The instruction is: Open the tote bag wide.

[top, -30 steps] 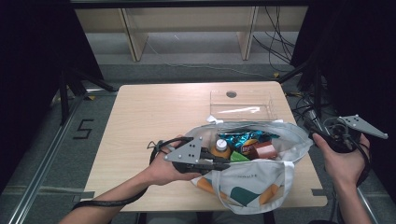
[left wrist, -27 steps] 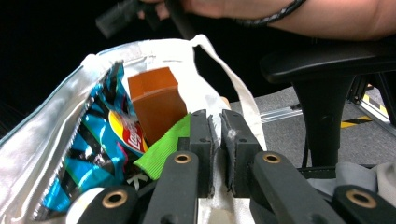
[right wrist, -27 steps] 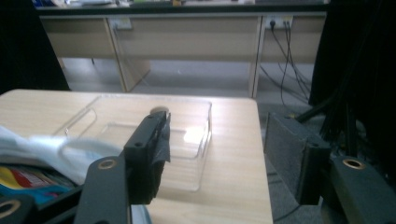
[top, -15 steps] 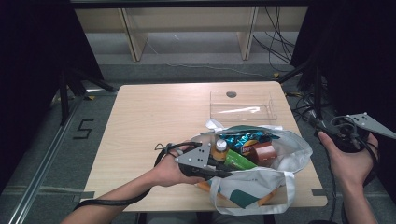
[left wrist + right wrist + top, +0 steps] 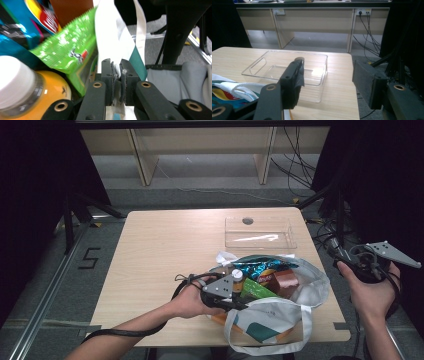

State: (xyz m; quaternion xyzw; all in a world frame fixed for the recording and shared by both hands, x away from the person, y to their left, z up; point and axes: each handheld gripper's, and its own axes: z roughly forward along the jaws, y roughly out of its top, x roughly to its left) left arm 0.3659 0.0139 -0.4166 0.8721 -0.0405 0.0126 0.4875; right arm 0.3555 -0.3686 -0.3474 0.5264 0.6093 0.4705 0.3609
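The left tool (image 5: 239, 304) has sunk, clamped on the tote bag (image 5: 305, 292) rim; right tool (image 5: 328, 80) gapes beside. Fabric could slip free, spilling the snacks (image 5: 262, 275) over the desk (image 5: 165, 250).

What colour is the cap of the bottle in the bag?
White; the cap shows best in the left gripper view.

White fabric bag (image 5: 280, 312) with teal panel, lying open at near right table edge. Mouth facing up, packed with snack packets and a bottle. Near-side rim of fabric, possibly the handle strap (image 5: 110, 42), pinched flat and pulled taut; second strap loop hanging over table edge.
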